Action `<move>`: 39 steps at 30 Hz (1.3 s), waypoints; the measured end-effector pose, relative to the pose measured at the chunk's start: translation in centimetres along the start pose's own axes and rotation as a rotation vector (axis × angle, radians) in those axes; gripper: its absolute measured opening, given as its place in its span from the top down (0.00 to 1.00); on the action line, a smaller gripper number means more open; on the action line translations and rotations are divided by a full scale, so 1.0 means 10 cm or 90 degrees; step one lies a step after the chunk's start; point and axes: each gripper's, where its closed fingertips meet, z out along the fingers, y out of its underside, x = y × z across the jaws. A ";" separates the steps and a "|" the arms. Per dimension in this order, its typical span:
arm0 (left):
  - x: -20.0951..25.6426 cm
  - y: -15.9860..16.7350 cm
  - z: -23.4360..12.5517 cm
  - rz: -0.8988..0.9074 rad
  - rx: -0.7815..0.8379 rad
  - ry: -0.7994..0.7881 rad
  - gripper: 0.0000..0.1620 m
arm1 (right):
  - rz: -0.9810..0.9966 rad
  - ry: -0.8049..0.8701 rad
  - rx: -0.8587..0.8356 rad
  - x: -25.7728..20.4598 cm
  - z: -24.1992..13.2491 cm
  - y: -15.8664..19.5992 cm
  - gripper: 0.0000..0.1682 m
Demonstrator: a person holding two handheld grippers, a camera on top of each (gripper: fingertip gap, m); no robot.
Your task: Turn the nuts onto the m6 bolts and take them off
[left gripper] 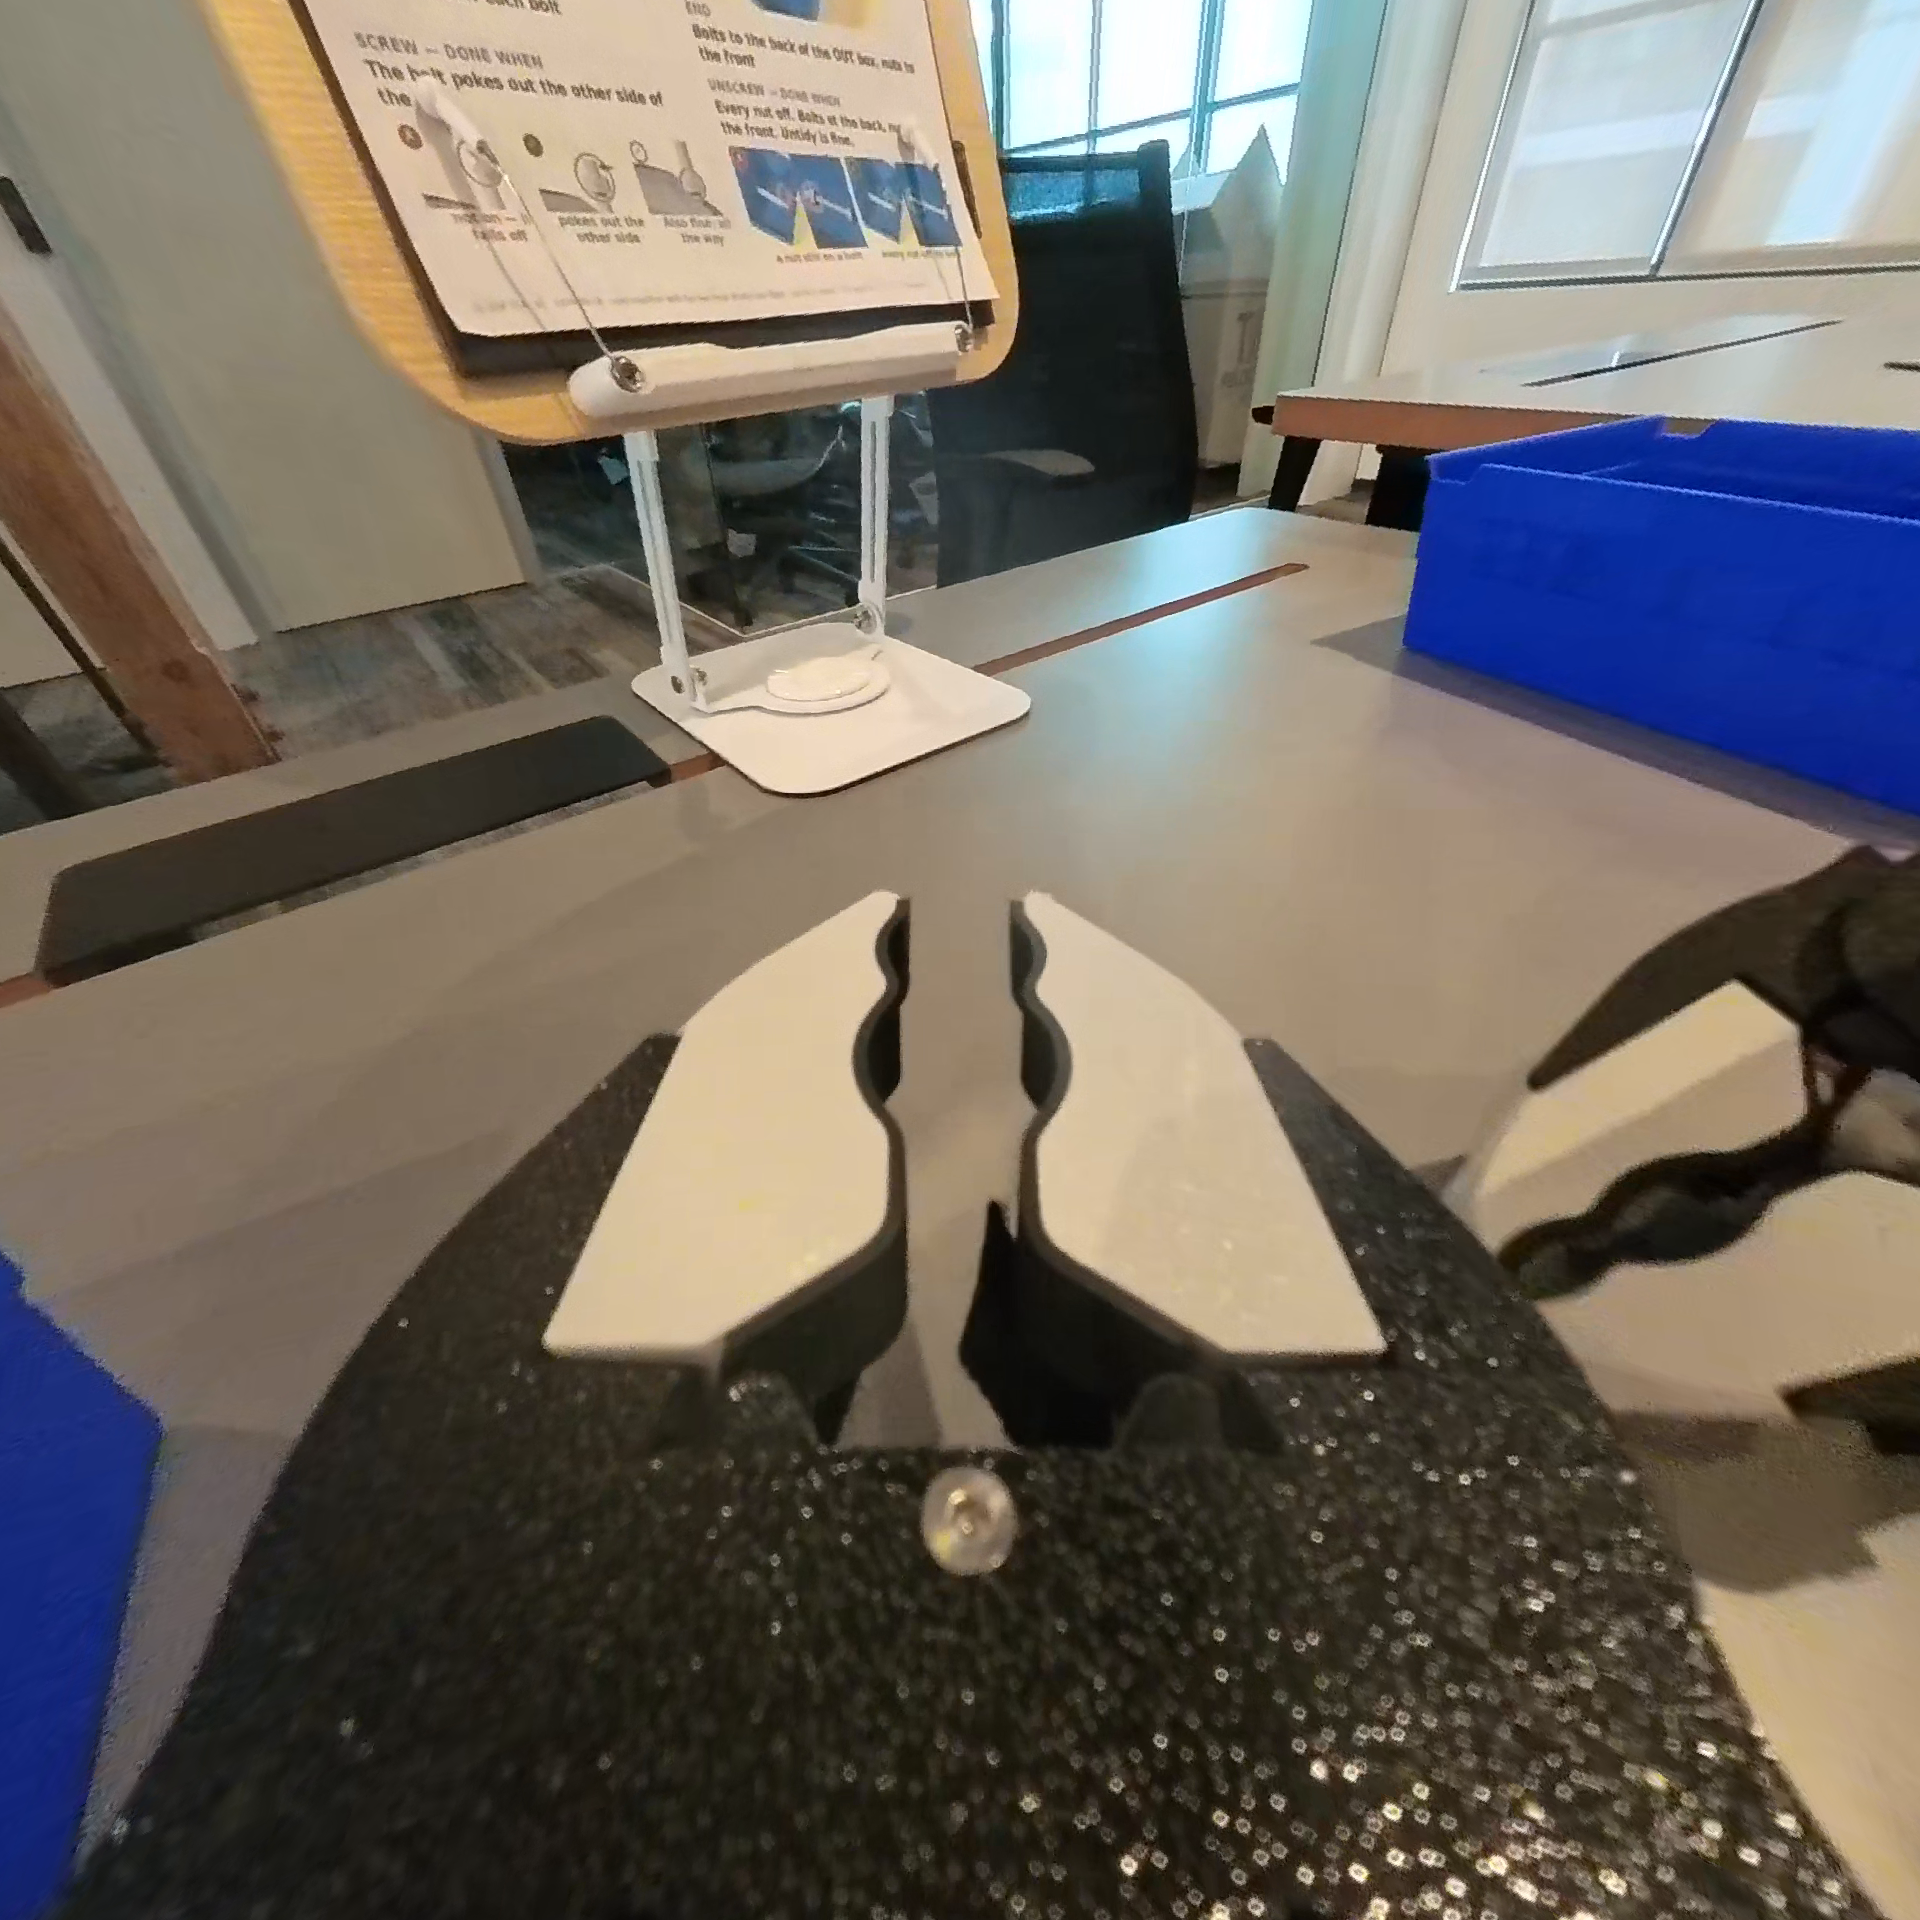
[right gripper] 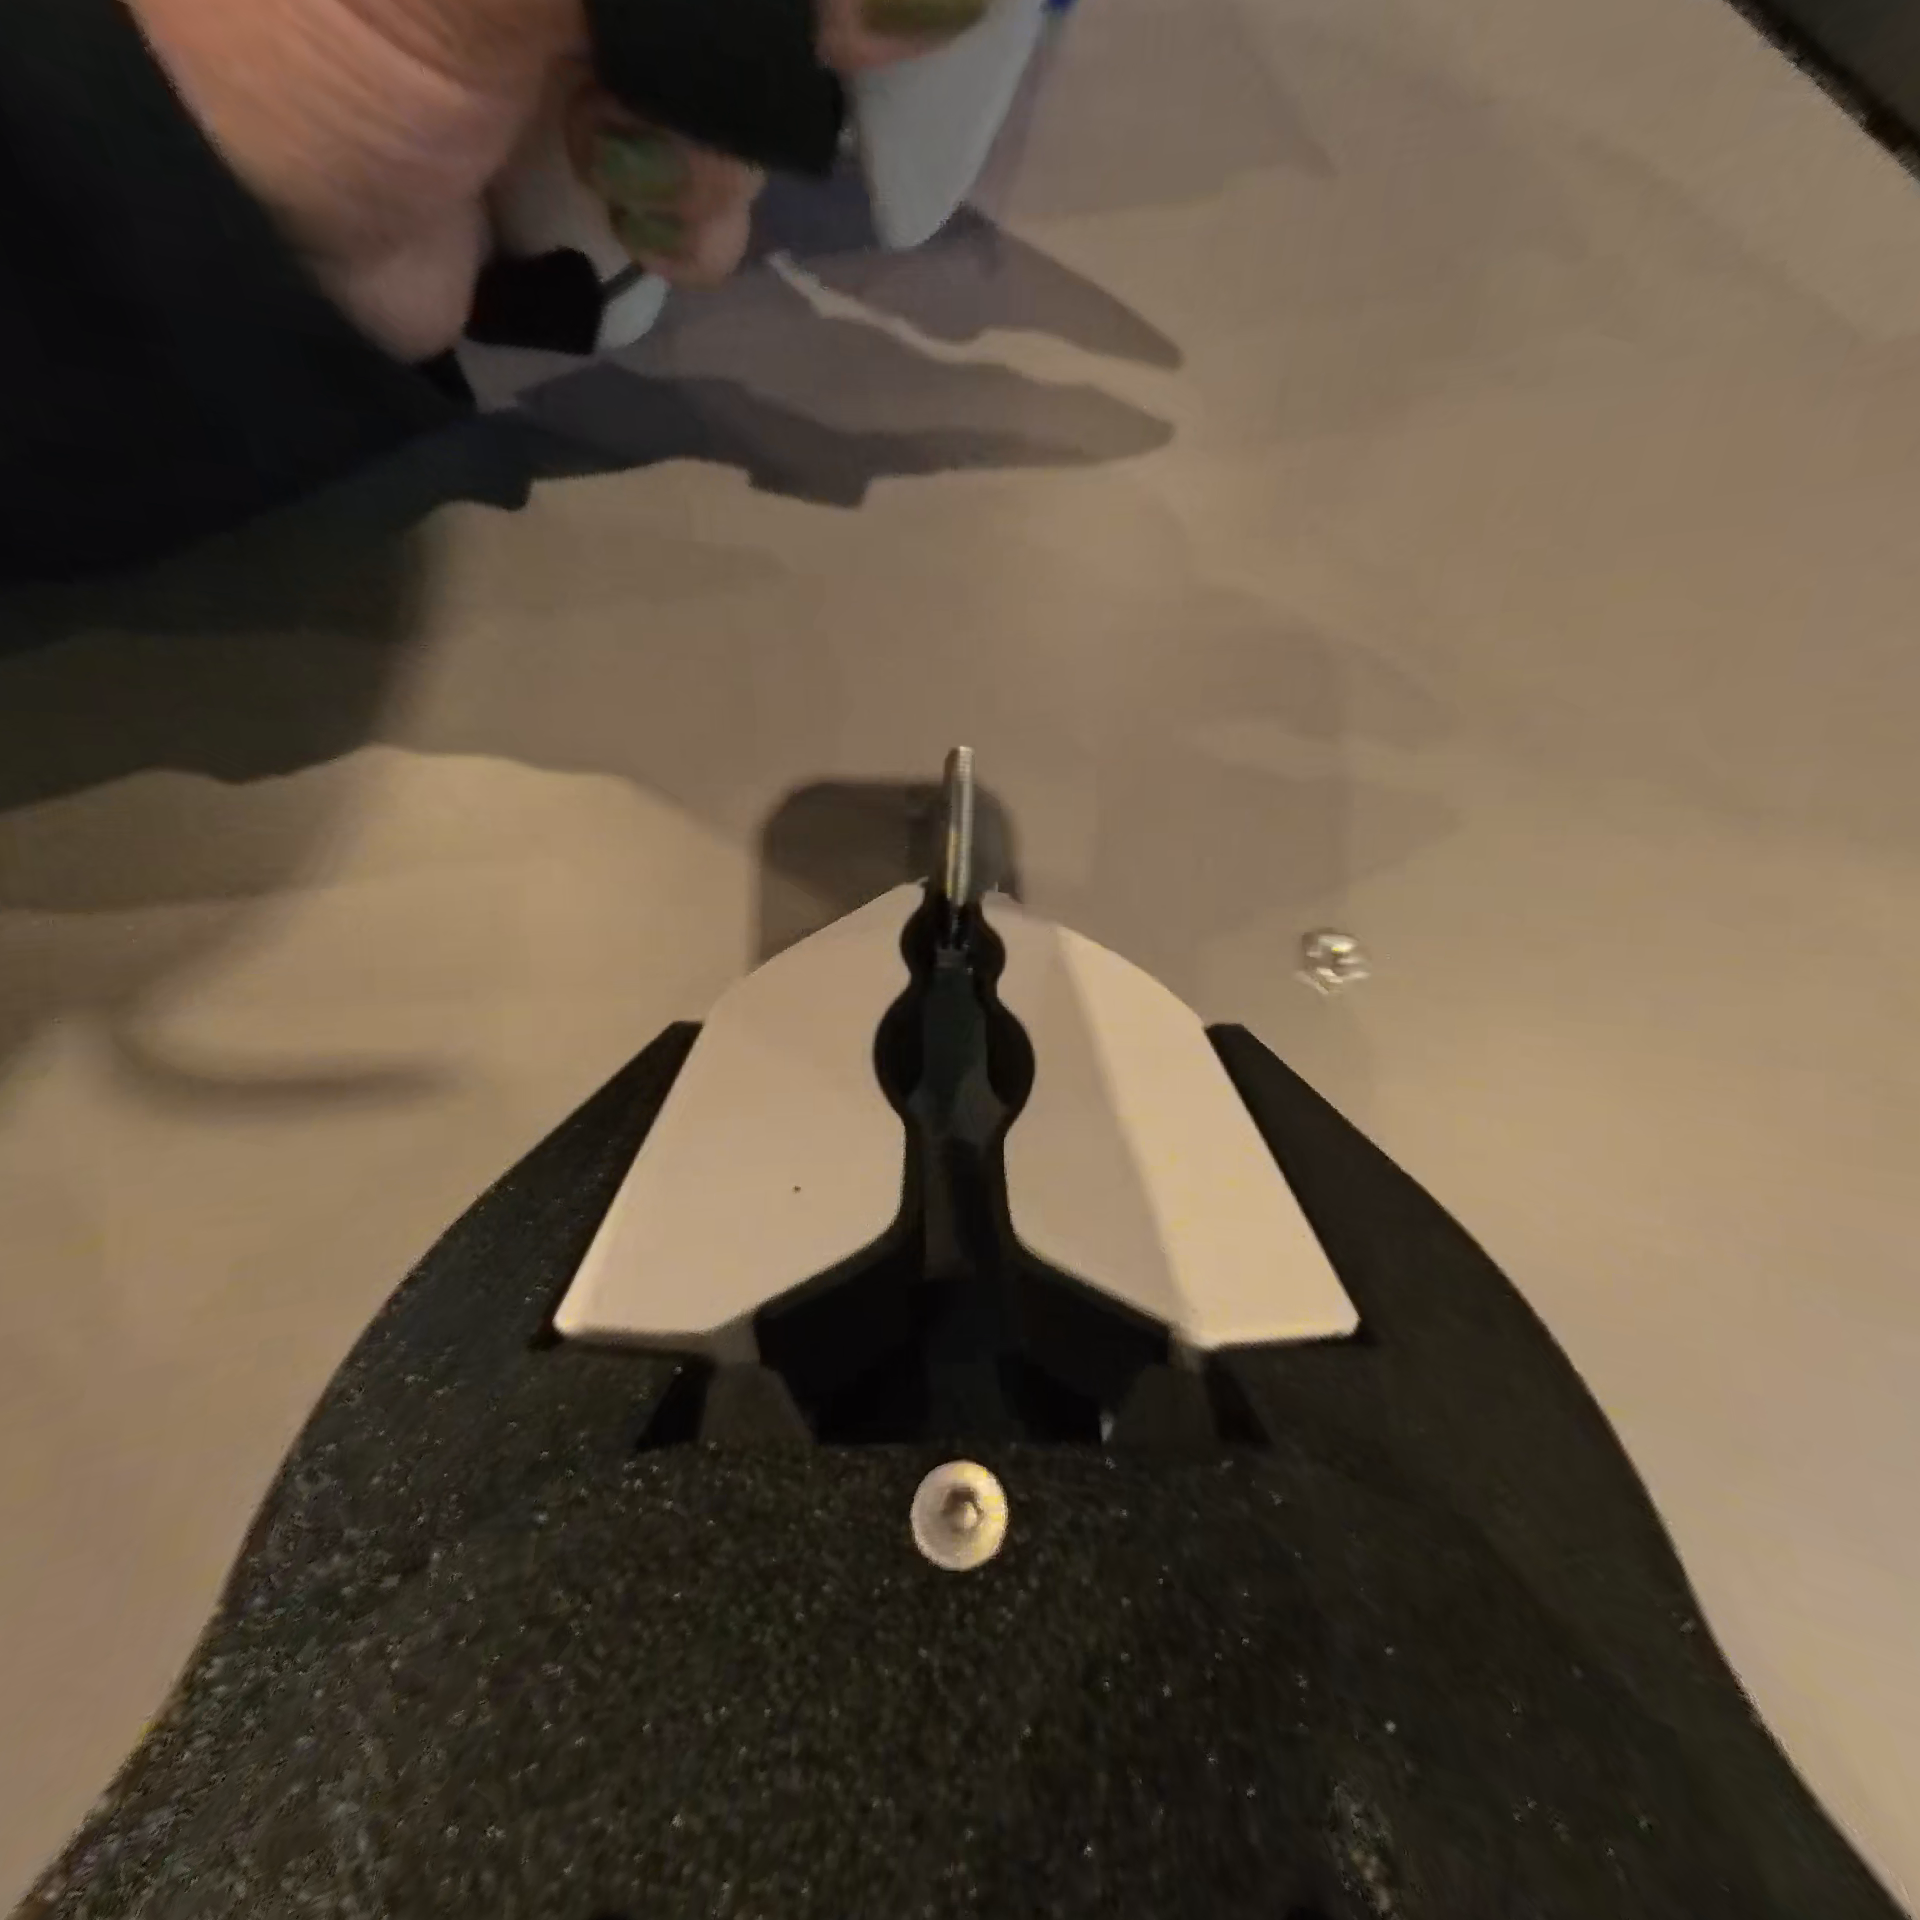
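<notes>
One M6 bolt is pinched at the tip of the right tool, whose jaws are closed on its lower end so the threaded shank sticks straight out ahead, free for a nut to be spun along it. A single nut lies loose on the grey surface, just to the right of the bolt and apart from it; judged from this, bolt and nut are separated, though the pictures cannot say whether the nut is about to go on or has come off. The left tool hovers over the surface with its jaws parted by a narrow gap and nothing between them, seemingly ready to take the nut. Beyond the bolt, a person's hand grips the left tool's handle. A blue bin sits farther off, probably for finished parts.
</notes>
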 end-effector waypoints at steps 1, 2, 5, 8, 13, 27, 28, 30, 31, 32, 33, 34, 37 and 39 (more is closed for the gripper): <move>0.01 0.00 0.00 -0.003 0.000 0.005 0.88 | 0.001 0.025 0.021 0.08 -0.03 -0.04 0.97; 0.03 0.00 0.01 -0.008 0.000 0.011 0.88 | 0.003 0.050 0.048 0.16 -0.07 -0.08 0.97; 0.11 -0.01 0.02 -0.037 0.012 0.048 0.86 | 0.009 0.139 0.147 0.44 -0.26 -0.24 0.97; 0.24 -0.07 0.01 -0.100 0.039 0.116 0.82 | -0.026 0.227 0.246 0.62 -0.50 -0.41 0.97; 0.47 -0.12 -0.01 -0.195 0.048 0.246 0.76 | -0.136 0.283 0.353 0.50 -0.70 -0.63 0.97; 0.91 -0.09 -0.09 -0.152 0.030 0.396 0.84 | -0.203 0.289 0.370 0.37 -0.69 -0.68 0.97; 0.92 -0.09 -0.10 -0.156 0.032 0.401 0.85 | -0.211 0.286 0.369 0.35 -0.68 -0.68 0.97; 0.94 -0.12 -0.12 -0.165 0.046 0.415 0.90 | -0.224 0.277 0.365 0.32 -0.66 -0.67 0.97; 0.94 -0.14 -0.14 -0.163 0.056 0.421 0.95 | -0.227 0.272 0.364 0.31 -0.65 -0.67 0.97; 0.96 -0.14 -0.15 -0.155 0.061 0.427 0.96 | -0.228 0.267 0.364 0.30 -0.64 -0.67 0.97; 0.96 -0.13 -0.15 -0.145 0.054 0.422 0.97 | -0.226 0.263 0.359 0.30 -0.62 -0.66 0.97; 0.95 -0.10 -0.13 -0.128 0.040 0.412 0.97 | -0.222 0.258 0.348 0.31 -0.60 -0.64 0.97; 0.92 0.00 -0.07 -0.065 0.004 0.359 0.97 | -0.184 0.243 0.311 0.39 -0.53 -0.56 0.93; 0.89 0.10 -0.03 -0.007 -0.044 0.324 0.97 | -0.136 0.234 0.292 0.47 -0.51 -0.51 0.94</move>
